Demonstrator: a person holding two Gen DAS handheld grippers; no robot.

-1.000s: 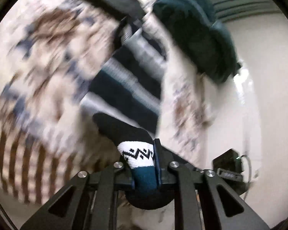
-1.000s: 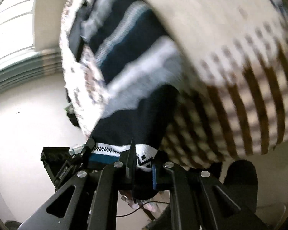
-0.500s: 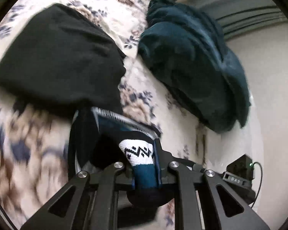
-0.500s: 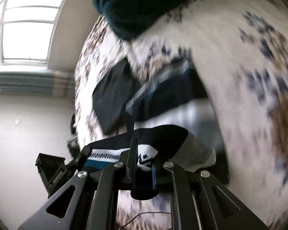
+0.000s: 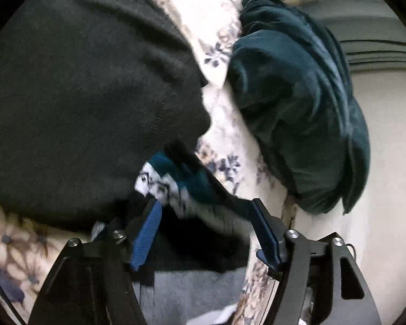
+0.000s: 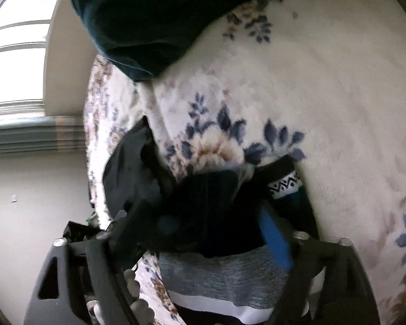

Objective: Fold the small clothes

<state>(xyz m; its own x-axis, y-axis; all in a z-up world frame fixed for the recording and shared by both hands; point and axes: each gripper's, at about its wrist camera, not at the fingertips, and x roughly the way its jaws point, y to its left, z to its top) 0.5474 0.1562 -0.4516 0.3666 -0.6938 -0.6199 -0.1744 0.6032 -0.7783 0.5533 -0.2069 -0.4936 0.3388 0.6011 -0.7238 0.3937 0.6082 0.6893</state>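
The left gripper (image 5: 205, 233), with black arms and blue pads, hangs over a cream bedspread with blue and brown flowers (image 5: 224, 124). Its jaws have just been opening and now stand well apart. Between them lies the cuff of a striped knitted garment in black, teal, grey and white (image 5: 181, 187), its white band with a black zigzag pattern uppermost; the pads do not press on it. The garment lies folded on the bedspread, its cuff end against a folded black cloth (image 5: 81, 94) that fills the upper left of the left wrist view. A crumpled dark teal plush blanket (image 5: 297, 108) lies further off, to the right.

The right gripper (image 6: 211, 233) has likewise just been opening, and its jaws are wide. The same garment (image 6: 224, 276) lies between and beneath them, a black layer over grey and white stripes, its zigzag cuff beside the blue right pad; nothing is gripped. Beyond the bed's edge are a window (image 6: 16, 54) and a pale wall (image 6: 27, 189).
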